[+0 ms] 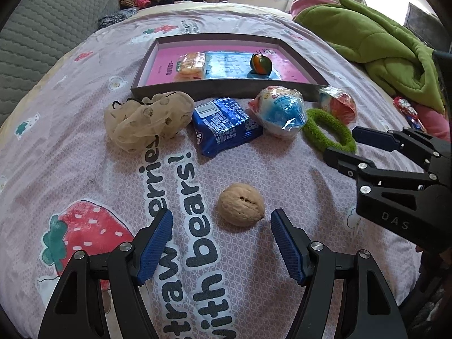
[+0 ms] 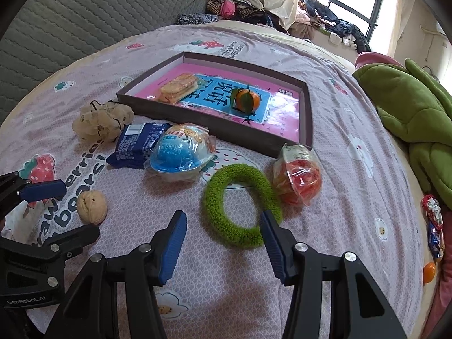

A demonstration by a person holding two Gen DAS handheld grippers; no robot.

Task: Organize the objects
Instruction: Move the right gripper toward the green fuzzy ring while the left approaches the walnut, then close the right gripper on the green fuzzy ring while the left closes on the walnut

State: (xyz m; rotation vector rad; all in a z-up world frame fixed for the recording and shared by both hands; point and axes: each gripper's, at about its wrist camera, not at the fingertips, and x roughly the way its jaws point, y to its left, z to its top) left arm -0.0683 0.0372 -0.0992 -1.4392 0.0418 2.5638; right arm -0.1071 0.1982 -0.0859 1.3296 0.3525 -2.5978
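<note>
Nearest the left tool (image 1: 221, 226), whose jaws gape wide and hold nothing, a walnut (image 1: 241, 205) lies on the bed (image 1: 282, 175) just ahead of its tips. Equally wide and empty, the right tool (image 2: 223, 226) hovers beside a green ring (image 2: 241, 204); beyond, a tray (image 2: 203, 118) holds a tangerine (image 2: 247, 100) and crackers (image 2: 178, 87)

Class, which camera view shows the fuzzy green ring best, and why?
The right wrist view: the fuzzy green ring lies whole and large just ahead of the open right gripper. In the left wrist view the ring is smaller, off to the side, partly hidden by the right gripper's fingers.
</note>
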